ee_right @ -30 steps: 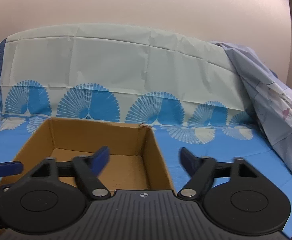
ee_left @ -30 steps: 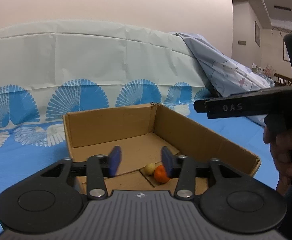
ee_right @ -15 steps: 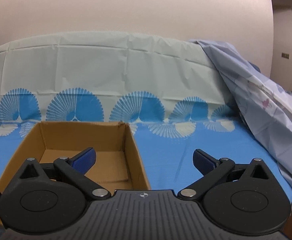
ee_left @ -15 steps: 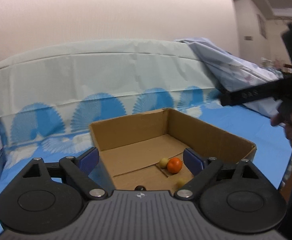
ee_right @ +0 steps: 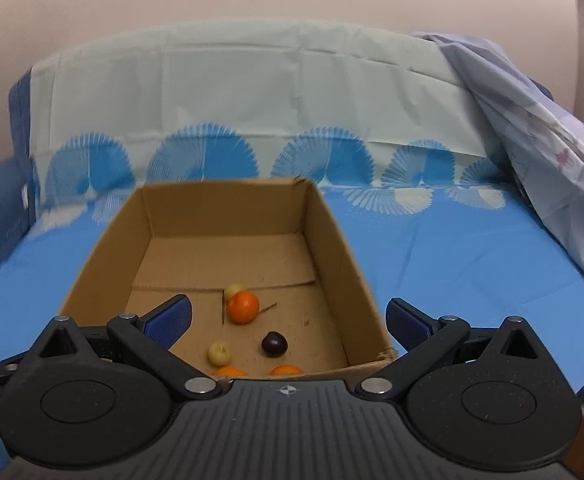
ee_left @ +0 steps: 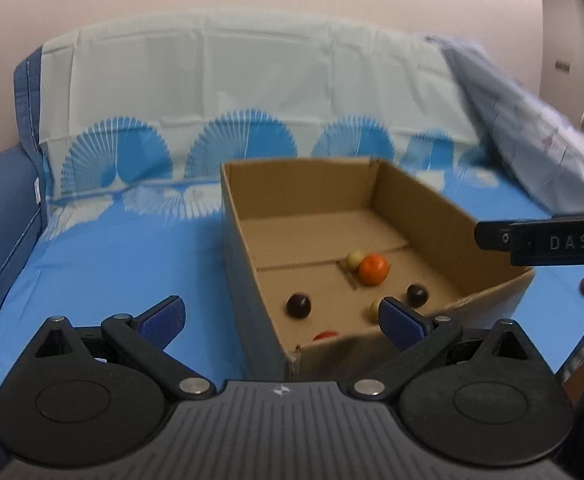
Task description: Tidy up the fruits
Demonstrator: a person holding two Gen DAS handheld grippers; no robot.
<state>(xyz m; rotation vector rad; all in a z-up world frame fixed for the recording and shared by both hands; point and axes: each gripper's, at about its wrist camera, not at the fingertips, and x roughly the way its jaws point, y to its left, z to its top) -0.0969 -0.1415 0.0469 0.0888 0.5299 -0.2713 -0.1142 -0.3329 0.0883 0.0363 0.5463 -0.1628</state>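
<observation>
An open cardboard box (ee_left: 412, 200) (ee_right: 332, 236) sits on a blue cloth and holds several small fruits. An orange (ee_left: 373, 269) (ee_right: 243, 307) lies mid-floor beside a small yellow fruit (ee_left: 355, 258) (ee_right: 233, 290). Two dark plums (ee_left: 299, 305) (ee_left: 417, 295) lie nearer; one plum (ee_right: 274, 343) shows in the right wrist view with another yellow fruit (ee_right: 219, 353) and two oranges (ee_right: 287, 369) at the near wall. My left gripper (ee_left: 282, 318) is open and empty above the box's near left corner. My right gripper (ee_right: 288, 320) is open and empty above the box's near end.
The blue patterned cloth (ee_left: 112, 264) (ee_right: 472, 248) covers the surface and rises up the back. A pale blue sheet (ee_right: 532, 120) drapes at the right. A dark blue cushion edge (ee_left: 0, 200) stands at the left. The right gripper's body (ee_left: 552, 240) juts in at the right.
Both grippers opened wide and pulled back and up, so more of the box floor and more fruits show. The left gripper shifted left toward the box's corner.
</observation>
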